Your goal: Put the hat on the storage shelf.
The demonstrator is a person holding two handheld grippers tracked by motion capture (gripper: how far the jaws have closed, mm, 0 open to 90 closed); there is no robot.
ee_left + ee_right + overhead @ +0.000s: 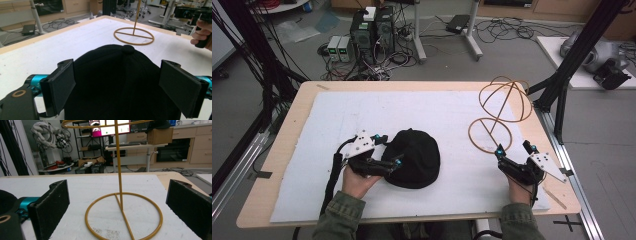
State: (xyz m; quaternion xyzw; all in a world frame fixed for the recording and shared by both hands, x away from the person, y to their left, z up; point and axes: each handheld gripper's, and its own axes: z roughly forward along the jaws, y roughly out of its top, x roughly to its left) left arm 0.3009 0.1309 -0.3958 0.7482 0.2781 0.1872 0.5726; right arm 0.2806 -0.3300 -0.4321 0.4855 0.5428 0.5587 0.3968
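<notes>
My left gripper (117, 87) released, jaws spread either side of the black cap (120, 82) lying on the desk's white mat (362, 115); my right gripper (120, 207) released, facing the gold wire stand (122, 215), cap well apart from it

Cap (414, 157) on the bench (287, 145) left of the wire stand (497, 117), each near one gripper.
</notes>
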